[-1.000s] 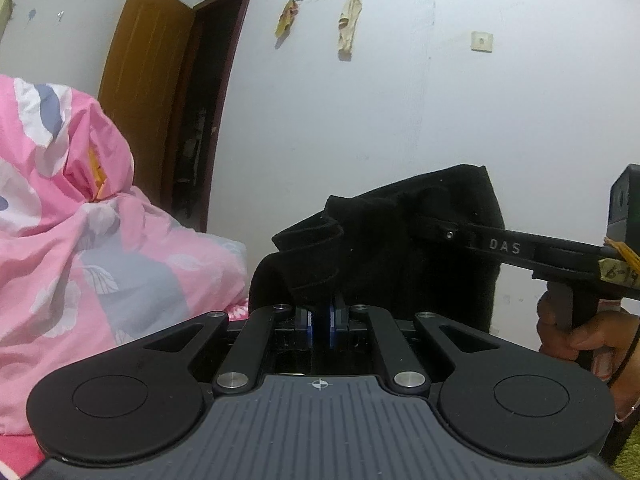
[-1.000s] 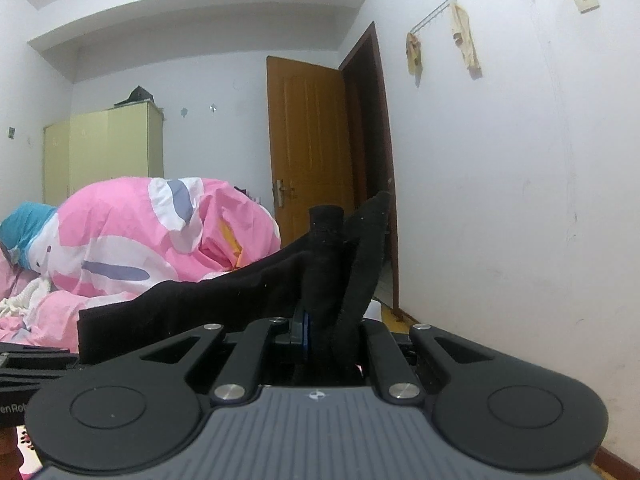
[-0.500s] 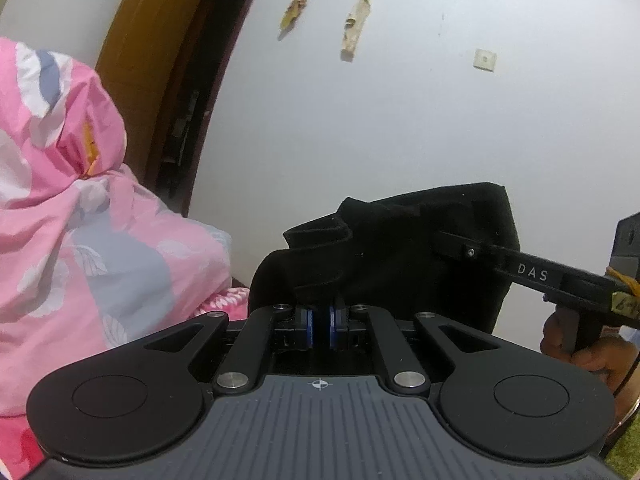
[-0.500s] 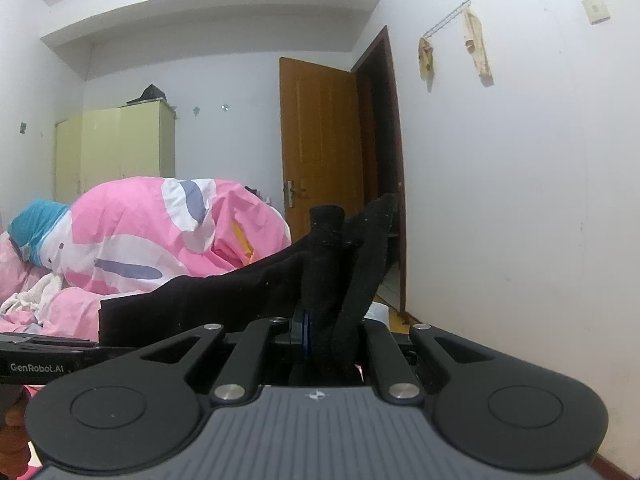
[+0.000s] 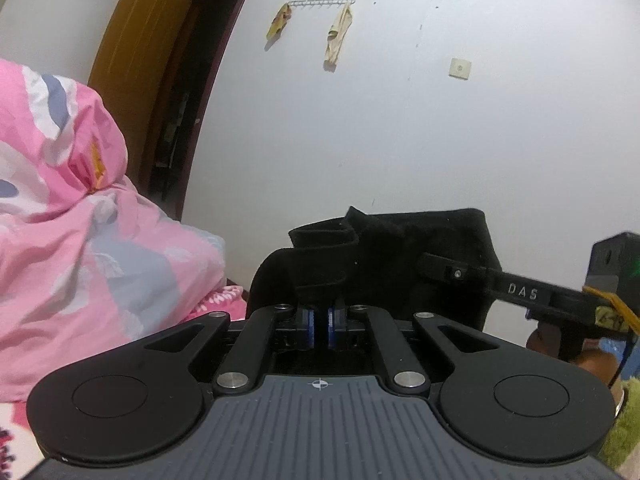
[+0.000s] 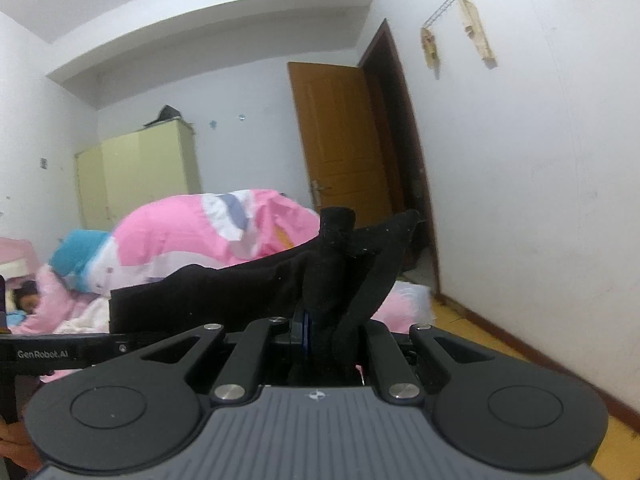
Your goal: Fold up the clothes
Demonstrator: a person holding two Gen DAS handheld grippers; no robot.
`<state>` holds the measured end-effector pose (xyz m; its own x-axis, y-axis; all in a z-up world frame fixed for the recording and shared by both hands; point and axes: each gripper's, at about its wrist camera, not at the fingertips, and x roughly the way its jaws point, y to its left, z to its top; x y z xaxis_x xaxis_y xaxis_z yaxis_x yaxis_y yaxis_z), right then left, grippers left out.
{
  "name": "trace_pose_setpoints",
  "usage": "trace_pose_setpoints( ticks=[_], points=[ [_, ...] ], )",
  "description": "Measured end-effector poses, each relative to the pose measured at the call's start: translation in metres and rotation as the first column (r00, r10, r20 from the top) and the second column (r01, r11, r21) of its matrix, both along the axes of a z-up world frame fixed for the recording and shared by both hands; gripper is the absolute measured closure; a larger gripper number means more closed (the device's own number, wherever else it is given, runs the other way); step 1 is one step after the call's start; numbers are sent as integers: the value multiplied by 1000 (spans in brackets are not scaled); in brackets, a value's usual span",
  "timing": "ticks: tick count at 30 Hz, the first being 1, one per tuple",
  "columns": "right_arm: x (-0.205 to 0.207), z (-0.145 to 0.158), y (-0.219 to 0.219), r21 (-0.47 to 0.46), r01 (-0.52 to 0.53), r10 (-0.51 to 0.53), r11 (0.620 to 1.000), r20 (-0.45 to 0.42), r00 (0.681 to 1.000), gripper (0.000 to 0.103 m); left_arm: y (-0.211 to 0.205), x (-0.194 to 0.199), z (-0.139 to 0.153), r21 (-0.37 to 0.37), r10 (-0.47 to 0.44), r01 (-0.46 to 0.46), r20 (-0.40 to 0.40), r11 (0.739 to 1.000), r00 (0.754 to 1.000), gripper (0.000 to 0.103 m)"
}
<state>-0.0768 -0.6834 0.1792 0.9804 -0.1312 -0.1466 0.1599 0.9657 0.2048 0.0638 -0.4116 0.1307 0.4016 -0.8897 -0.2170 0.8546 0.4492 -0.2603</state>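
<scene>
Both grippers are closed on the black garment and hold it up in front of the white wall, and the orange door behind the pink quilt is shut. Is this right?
One detail is wrong: the orange door stands open beside a dark doorway, as the right wrist view shows. The rest holds: the left gripper and the right gripper are both closed on the black garment, held up before the white wall, near the pink quilt.

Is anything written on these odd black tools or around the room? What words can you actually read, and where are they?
"DAS": raised letters on the side of the right gripper, seen from the left wrist camera.
"GenRobot.AI": pale print on the side of the left gripper, seen from the right wrist camera.
Yellow tag on the right gripper: dark marks, too blurred to read.
Nothing readable on the black garment, the walls, the door or the wardrobe.
</scene>
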Motion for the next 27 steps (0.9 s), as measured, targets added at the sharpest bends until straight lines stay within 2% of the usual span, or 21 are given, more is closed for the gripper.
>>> trace_pose_setpoints(
  ticks=[3,7,10,13,15,17,19,21,23,25,27],
  points=[
    [-13,7,33,18,-52,53,998,-14,999,96,35,-17,4,1,-5,5,-22,1000,1000,99],
    [-21,10,82,46,-146,149,988,-53,987,96,93,-32,-4,-8,8,-9,-89,1000,996,99],
    [-14,1,126,84,-240,248,967,-101,963,96,142,-38,-19,-3,43,-44,-163,999,986,99],
    [10,-21,170,144,-336,356,931,-158,921,96,201,-37,-45,9,109,-110,-268,994,957,99],
    [38,-43,199,188,-394,429,900,-205,880,96,241,-31,-67,22,171,-173,-335,985,927,99],
    [70,-67,230,234,-445,495,865,-249,832,96,277,-19,-94,47,248,-250,-400,967,882,99],
    [106,-92,262,273,-484,551,831,-295,780,95,305,0,-124,84,319,-317,-462,945,828,99],
    [141,-117,295,289,-503,579,814,-349,736,95,327,20,-154,124,381,-373,-515,919,768,99],
    [172,-143,321,301,-503,587,810,-407,700,94,344,41,-182,136,407,-407,-573,903,711,100],
    [196,-169,340,304,-478,566,824,-478,672,92,357,56,-205,135,409,-426,-629,895,661,99],
    [209,-189,344,321,-425,532,846,-547,646,82,362,66,-220,130,397,-425,-664,896,633,99]
  ],
)
